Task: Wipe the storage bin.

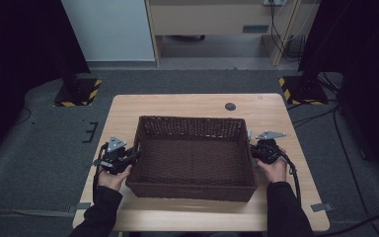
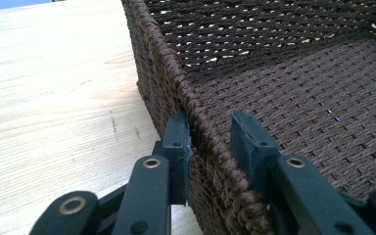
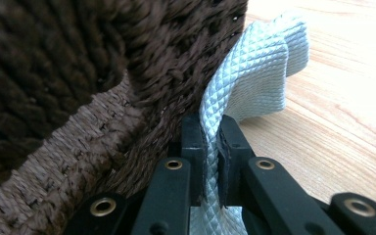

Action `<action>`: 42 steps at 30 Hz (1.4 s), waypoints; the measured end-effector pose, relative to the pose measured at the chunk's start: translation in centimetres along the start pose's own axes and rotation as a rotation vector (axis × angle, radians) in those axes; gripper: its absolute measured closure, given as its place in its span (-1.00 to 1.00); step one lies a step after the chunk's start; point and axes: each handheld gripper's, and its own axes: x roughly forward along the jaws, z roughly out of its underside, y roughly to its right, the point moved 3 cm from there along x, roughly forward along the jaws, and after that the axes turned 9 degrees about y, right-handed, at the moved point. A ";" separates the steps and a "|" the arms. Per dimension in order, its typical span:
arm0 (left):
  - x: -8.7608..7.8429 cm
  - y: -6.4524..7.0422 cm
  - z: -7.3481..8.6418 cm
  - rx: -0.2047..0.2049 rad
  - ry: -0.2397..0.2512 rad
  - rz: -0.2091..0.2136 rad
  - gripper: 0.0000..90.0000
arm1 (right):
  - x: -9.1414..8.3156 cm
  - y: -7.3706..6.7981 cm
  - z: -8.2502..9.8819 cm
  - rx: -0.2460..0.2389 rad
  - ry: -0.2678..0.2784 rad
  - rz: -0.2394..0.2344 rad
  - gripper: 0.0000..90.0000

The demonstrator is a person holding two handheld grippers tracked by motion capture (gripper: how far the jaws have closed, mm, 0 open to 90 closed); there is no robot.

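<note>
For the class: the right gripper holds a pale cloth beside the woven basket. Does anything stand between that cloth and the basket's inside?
Yes: the basket's right wall. The right gripper pinches the cloth just outside the basket, so the cloth must clear that rim.

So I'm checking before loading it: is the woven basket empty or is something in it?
Empty. The high view shows the brown basket upright on the table with only bare woven floor inside.
</note>
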 end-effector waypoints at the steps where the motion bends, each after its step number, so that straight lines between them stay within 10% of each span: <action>1: 0.0 0.0 0.0 -0.003 0.001 0.001 0.52 | -0.1 0.1 -0.1 0.007 0.011 0.003 0.87; 9: 0.0 0.0 0.0 -0.004 0.000 -0.006 0.53 | -4.3 -0.1 -4.0 -0.016 0.345 -0.006 0.88; 24: 0.5 -0.1 -0.3 -0.023 0.015 -0.029 0.57 | 0.0 -0.1 0.0 -0.050 -0.010 -0.022 0.88; 35: 0.6 -0.8 -0.2 -0.026 0.036 -0.068 0.09 | -5.5 0.2 -3.7 -0.019 0.267 -0.062 0.88; 42: 0.3 -0.8 -0.3 -0.020 0.047 -0.045 -0.06 | -4.6 -0.5 -2.2 -0.066 0.142 -0.067 0.88</action>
